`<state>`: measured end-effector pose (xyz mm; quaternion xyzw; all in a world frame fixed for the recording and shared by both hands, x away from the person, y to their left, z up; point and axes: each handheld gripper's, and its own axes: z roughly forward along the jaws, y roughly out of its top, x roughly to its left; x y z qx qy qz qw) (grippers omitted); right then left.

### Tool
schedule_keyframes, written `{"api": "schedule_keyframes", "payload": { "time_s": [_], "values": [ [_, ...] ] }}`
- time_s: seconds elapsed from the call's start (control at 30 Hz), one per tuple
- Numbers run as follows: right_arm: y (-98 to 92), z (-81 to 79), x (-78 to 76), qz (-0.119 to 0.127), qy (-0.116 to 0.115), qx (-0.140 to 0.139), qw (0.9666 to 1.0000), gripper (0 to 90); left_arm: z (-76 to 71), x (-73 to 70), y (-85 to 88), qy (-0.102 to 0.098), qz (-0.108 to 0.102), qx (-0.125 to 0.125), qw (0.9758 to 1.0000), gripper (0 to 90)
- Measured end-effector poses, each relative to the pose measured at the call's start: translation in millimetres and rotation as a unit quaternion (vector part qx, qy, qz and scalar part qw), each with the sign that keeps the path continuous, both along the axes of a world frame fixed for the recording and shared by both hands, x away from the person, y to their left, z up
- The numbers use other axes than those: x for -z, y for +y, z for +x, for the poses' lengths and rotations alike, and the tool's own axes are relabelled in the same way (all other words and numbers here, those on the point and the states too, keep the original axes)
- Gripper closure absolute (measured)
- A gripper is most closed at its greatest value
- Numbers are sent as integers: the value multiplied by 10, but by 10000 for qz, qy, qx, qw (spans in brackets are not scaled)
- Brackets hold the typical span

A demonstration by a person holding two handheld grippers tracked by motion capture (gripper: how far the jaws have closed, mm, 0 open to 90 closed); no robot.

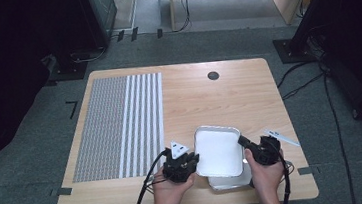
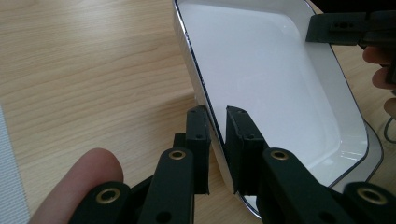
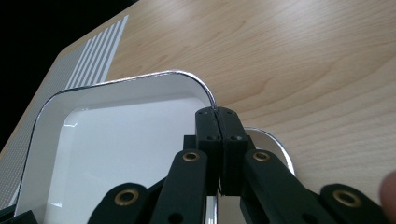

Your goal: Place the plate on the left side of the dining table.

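A white rectangular tray (image 1: 218, 151) with a shiny rim sits slightly askew above a second, similar tray (image 1: 229, 181) near the table's front edge. My left gripper (image 1: 193, 157) is at its left side. In the left gripper view the jaws (image 2: 217, 114) straddle the tray's (image 2: 271, 79) rim, one pad outside the wall and one inside, shut on it. My right gripper (image 1: 243, 140) is at the tray's right side. Its jaws (image 3: 217, 112) are closed tight on the thin rim by a corner of the tray (image 3: 126, 140). The lower tray (image 3: 273, 144) peeks out beneath.
A grey and white striped mat (image 1: 121, 125) covers the table's left part. A black round grommet (image 1: 212, 76) sits at the back, and a white strip (image 1: 282, 137) lies at the right edge. Bare wood lies behind the trays.
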<state>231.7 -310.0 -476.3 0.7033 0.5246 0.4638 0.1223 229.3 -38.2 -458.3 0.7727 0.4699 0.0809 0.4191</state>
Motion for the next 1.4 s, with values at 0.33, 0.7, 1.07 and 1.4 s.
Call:
{"api": "schedule_keyframes", "payload": {
  "time_s": [0.33, 0.7, 1.07, 1.4],
  "values": [
    [288, 140, -96, -36, -82, -155, 9998, 900, 52, -90, 314, -49, -127, -137, 9998, 806],
    [674, 305, -180, -136, -161, -337, 9992, 900, 134, -114, 639, -52, -115, -357, 9993, 816],
    [1007, 441, -223, -201, -225, -388, 9988, 900, 235, -158, 963, -32, -74, -579, 9983, 827],
    [1333, 578, -258, -203, -267, -520, 9981, 900, 314, -174, 1265, -28, -84, -825, 9965, 840]
  ]
}}
